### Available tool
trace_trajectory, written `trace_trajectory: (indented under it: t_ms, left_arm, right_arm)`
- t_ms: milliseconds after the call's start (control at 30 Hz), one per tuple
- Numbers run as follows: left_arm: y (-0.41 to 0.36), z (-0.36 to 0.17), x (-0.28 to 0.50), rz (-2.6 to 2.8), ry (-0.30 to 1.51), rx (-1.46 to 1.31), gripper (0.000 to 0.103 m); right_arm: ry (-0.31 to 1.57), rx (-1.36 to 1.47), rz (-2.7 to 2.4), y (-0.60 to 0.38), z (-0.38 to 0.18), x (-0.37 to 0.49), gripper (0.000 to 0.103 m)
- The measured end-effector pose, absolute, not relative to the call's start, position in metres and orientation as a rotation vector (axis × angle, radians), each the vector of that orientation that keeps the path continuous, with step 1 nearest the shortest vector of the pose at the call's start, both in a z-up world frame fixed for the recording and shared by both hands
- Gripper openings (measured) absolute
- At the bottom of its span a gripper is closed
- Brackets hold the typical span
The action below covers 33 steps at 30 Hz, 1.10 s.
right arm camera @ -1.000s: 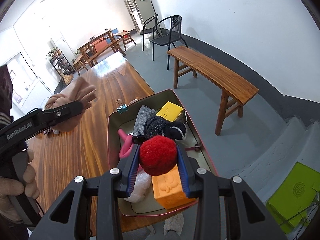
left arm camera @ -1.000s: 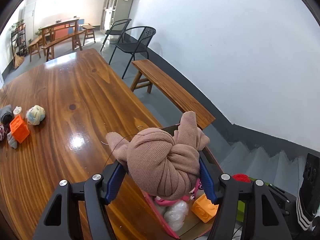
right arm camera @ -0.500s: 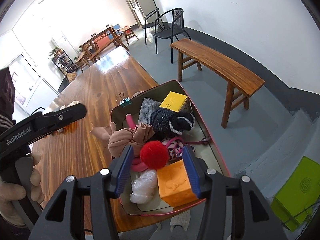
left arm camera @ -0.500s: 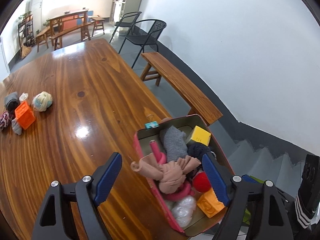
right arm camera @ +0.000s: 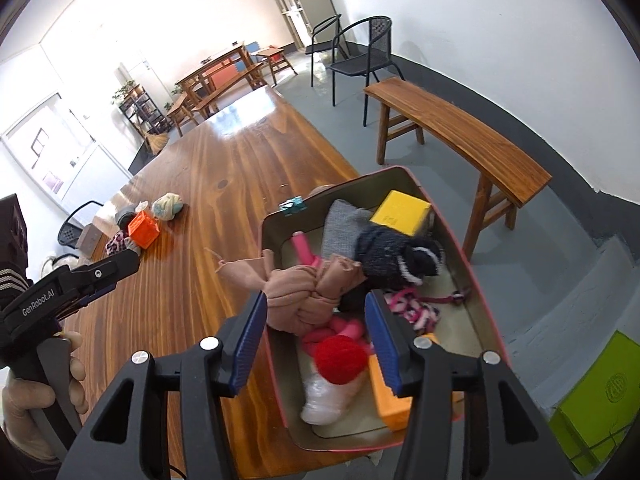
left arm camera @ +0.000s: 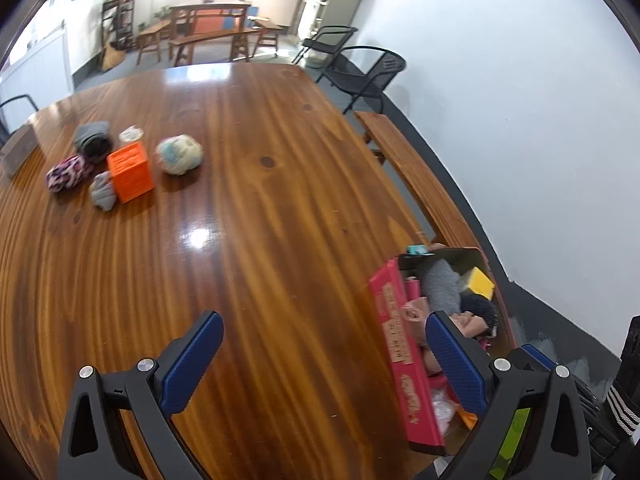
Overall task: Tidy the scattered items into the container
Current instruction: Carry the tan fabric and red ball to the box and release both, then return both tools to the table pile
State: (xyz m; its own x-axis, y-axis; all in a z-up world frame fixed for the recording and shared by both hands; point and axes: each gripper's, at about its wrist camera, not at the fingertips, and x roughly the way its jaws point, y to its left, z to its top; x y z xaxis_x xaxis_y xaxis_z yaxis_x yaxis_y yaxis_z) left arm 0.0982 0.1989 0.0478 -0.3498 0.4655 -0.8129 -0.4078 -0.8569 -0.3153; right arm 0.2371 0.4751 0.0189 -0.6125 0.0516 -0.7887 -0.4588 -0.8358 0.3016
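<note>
The pink-rimmed tin [right arm camera: 420, 188] sits at the table's edge and holds a tan knotted cloth [right arm camera: 304, 292], a red pom-pom [right arm camera: 340, 360], a yellow block [right arm camera: 400, 212] and socks. My right gripper [right arm camera: 316, 340] hovers open over the tin, and the pom-pom lies loose below its fingers. My left gripper [left arm camera: 324, 360] is over bare wood left of the tin [left arm camera: 396, 344], its jaws opening with nothing between them. Far left on the table lie an orange cube [left arm camera: 130, 170], a pale yarn ball [left arm camera: 179, 155], a spotted pink sock [left arm camera: 66, 172] and grey socks [left arm camera: 103, 192].
A wooden bench [right arm camera: 460, 140] and black chairs [left arm camera: 360, 72] stand beyond the table's right edge. A green box [right arm camera: 596, 404] lies on the floor. A grey box [left arm camera: 18, 148] sits at the table's far left. A teal clip [right arm camera: 292, 206] is on the tin's rim.
The left gripper let the tan cloth drop into the tin, opened wide and swung left over the table. The right gripper opened, and the red pom-pom fell into the tin.
</note>
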Motion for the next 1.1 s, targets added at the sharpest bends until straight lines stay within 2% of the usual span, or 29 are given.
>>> trace_trajectory:
  t_ms: [500,1100]
  left_arm:
    - [0.08,0.028,0.058,2.367,-0.242,-1.459,0.102]
    - [-0.052,0.009,0.0,2.498,-0.406,-1.545,0.102]
  right_arm:
    - [0.613,-1.311,2.615,0.405,0.021,0.16,0.055]
    - [0.59,-1.432,2.651,0.327,0.009,0.078,0.055]
